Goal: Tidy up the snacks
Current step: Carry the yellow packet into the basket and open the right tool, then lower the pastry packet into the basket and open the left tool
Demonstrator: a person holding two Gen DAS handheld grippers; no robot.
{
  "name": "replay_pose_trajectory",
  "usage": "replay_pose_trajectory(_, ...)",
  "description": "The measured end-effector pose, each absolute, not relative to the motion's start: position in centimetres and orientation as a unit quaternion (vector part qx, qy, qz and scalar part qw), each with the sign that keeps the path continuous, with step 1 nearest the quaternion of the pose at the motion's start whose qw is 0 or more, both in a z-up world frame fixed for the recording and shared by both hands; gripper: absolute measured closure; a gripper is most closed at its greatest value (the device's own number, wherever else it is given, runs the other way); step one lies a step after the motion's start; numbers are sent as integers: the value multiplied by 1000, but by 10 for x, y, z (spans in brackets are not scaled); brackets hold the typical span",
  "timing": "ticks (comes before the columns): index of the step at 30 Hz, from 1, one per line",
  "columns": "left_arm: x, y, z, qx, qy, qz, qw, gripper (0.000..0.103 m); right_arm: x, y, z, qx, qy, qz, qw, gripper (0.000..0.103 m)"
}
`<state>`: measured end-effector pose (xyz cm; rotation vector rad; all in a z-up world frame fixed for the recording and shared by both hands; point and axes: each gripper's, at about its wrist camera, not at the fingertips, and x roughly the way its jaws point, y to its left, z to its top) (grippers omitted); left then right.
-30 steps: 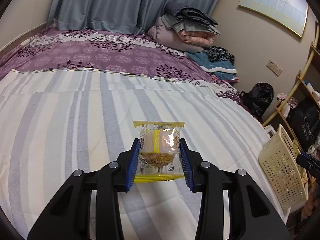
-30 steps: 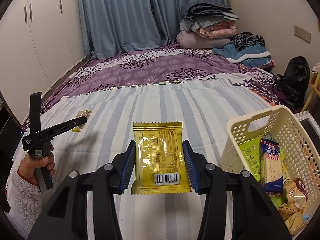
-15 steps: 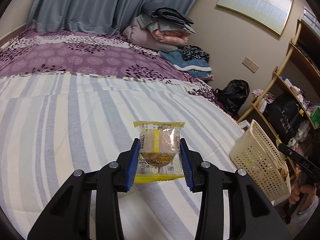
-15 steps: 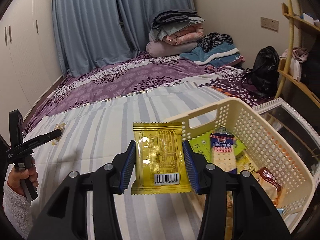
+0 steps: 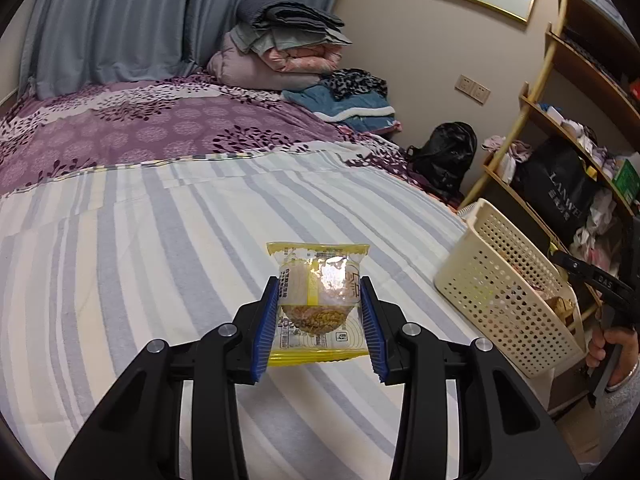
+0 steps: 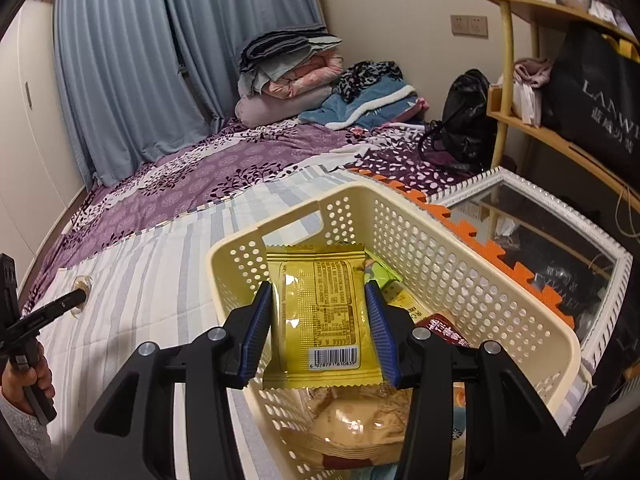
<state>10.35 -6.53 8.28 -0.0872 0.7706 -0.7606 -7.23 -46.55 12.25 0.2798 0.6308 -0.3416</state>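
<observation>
Over basket (image 6: 472, 264) | right hand-held gripper (image 6: 318, 324) grips yellow packet (image 6: 320, 316) | lower snacks hidden

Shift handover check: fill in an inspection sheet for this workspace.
Surface: striped bedsheet, purple quilt behind.
Job's things: cream basket holding snacks at bed edge.
Clutter: folded bedding, black bag.
Grippers: left gripper shut on yellow snack pack over sheet; right gripper shut on yellow packet above basket.
Cables: nothing seen.
Surroundings: curtains, shelf, framed mirror.
</observation>
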Motion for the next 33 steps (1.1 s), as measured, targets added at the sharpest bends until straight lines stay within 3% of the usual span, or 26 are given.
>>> replay_pose_trajectory(4, 91, -82, 89, -32, 368, -379, 849, 63, -73, -472, 118, 155, 312, -163, 923, 52)
replay_pose_trajectory(6, 85, -90, 92, -27, 367, -387, 846, 63, -76, -474, 118, 162, 305, -170, 923, 40)
replay_pose_trajectory(13, 66, -119, 107, -6, 360, -414, 836, 63, -90, -482, 120, 175, 287, -182, 924, 34)
replay_pose_trajectory(15, 60, -128, 111, 1, 358, -420, 834, 63, -95, -485, 120, 178, 281, -185, 925, 21)
replay_pose_trajectory(19, 50, -147, 119, 14, 355, -431, 829, 63, -104, -489, 121, 170, 276, -198, 925, 7)
replay_pose_trajectory(33, 26, -230, 145, 63, 345, -465, 813, 63, -135, -496, 128, 137, 251, -213, 934, 5)
